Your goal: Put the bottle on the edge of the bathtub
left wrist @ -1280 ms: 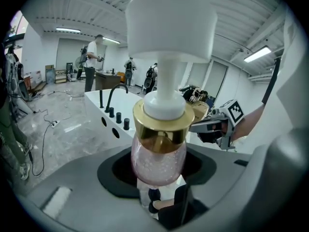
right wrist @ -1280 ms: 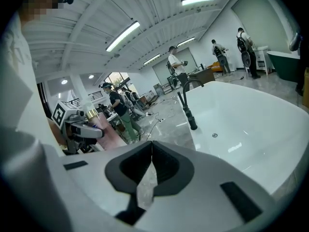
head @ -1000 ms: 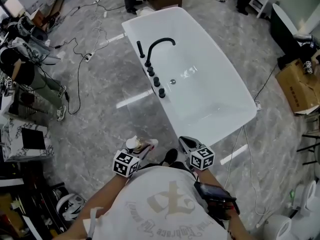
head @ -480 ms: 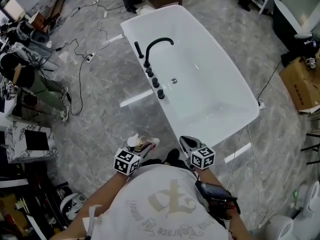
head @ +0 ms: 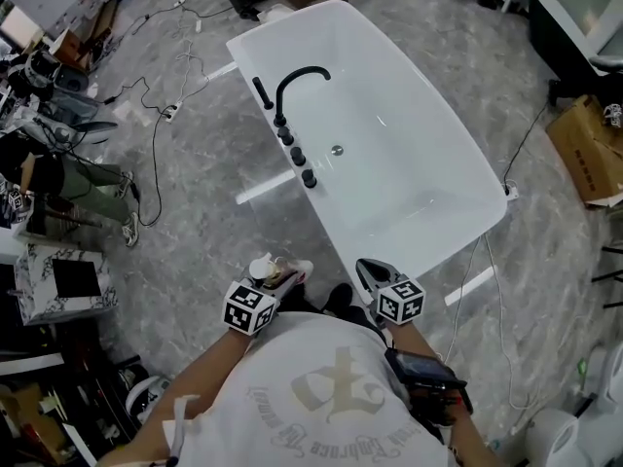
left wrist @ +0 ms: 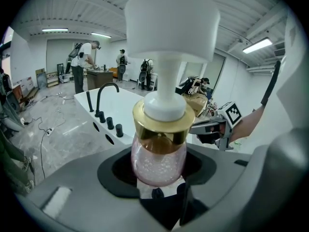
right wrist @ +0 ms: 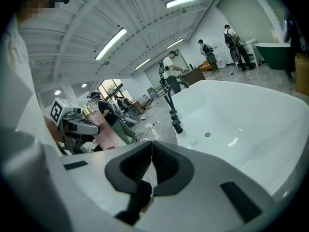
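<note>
A pink bottle (left wrist: 158, 161) with a gold collar and a white pump top sits between the jaws of my left gripper (left wrist: 159, 178), which is shut on it. In the head view the bottle (head: 275, 273) is held low at my left, short of the bathtub's near end. The white bathtub (head: 440, 115) runs away from me, with a black tap (head: 297, 81) and several black knobs on its left edge. My right gripper (head: 373, 276) is at my right near the tub's near end, its jaws (right wrist: 149, 151) shut and empty. The bottle (right wrist: 104, 132) also shows in the right gripper view.
Cables (head: 156, 95) trail over the grey marble floor left of the tub. A seated person (head: 68, 168) and cluttered equipment are at the far left. A cardboard box (head: 589, 149) lies at the right. Several people (left wrist: 84, 64) stand beyond the tub's far end.
The view has shifted slightly; the tub sits a little higher and nearer in frame. Both grippers hold the same pose, the bottle still in the left one.
</note>
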Motion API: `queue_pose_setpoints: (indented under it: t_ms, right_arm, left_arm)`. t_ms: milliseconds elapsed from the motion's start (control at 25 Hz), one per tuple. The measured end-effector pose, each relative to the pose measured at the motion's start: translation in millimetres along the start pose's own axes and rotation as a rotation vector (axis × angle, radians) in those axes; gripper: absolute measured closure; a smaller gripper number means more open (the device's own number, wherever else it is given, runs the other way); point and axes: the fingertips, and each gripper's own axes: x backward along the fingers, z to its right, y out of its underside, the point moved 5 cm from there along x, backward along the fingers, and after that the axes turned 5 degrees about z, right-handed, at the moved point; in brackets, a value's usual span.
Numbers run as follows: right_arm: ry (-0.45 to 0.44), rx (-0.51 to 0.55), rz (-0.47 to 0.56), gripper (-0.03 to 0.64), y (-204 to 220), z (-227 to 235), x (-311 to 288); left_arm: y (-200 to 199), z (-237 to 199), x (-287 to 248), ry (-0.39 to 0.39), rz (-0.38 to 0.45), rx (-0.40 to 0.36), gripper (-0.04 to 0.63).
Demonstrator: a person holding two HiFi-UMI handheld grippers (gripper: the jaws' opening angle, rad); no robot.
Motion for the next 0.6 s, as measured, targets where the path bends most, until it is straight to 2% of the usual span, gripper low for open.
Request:
queue_pose_setpoints:
  t_ms: [280,600]
  right_arm:
    - [0.043,-0.026,0.01,0.611,1,8,-2]
    - [0.12,-0.043,0.031,0.611,-10,19,-9]
  left_arm:
    - [-5,-10,-11,0.024,-0.003,0.003,0.376]
    - [-20,-36,-43,0.061,-0.034,-0.037,0.376]
